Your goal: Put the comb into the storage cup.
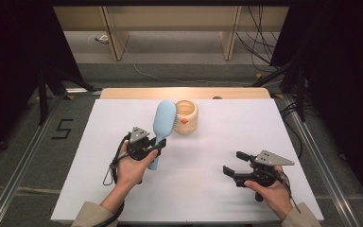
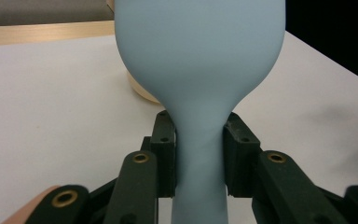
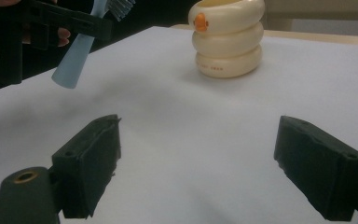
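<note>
A pale blue hairbrush [image 1: 163,126] is held off the white table, its head leaning toward a cream ringed cup [image 1: 187,116] with an orange mark. My left gripper [image 1: 155,147] is shut on the brush's narrow neck [image 2: 199,154], one pad on each side. The brush's handle end [image 3: 73,63] hangs free below the jaws, bristles facing the cup [image 3: 227,38]. My right gripper [image 1: 233,163] rests low at the table's right front, jaws wide open with nothing between them [image 3: 198,170].
The white tabletop [image 1: 217,137] has a wooden strip along its far edge. Black tripod legs and cables stand on the floor beyond and beside the table. A floor mark reading 5 [image 1: 62,128] lies to the left.
</note>
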`<state>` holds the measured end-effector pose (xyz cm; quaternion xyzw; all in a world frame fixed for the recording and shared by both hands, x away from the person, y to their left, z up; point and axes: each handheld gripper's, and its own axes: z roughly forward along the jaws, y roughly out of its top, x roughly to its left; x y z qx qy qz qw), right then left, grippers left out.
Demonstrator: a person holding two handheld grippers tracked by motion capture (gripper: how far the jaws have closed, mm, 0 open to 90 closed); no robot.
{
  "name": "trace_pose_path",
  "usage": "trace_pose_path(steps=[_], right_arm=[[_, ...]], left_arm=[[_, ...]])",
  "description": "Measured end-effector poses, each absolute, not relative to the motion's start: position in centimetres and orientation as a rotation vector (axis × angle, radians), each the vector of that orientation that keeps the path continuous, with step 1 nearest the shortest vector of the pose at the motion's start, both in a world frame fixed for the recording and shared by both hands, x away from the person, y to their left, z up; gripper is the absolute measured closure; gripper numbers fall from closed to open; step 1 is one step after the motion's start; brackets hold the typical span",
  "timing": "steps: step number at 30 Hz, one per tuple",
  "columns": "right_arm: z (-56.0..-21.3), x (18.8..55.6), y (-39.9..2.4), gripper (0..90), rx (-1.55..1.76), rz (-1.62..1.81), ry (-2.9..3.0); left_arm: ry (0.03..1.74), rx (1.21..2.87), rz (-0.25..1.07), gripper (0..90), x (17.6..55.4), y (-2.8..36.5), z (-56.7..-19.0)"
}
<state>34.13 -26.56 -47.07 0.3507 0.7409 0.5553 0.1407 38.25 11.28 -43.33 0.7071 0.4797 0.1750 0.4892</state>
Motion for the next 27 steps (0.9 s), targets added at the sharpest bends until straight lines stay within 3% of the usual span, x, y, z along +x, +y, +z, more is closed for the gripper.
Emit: trace_pose_path(steps=[27], right_arm=[[-47.3, 34.7, -25.2, 15.5, 1.04, 1.65, 2.134]], left_arm=[[1.131, 1.716, 0.418, 69.1, 37.6, 10.4, -42.6]])
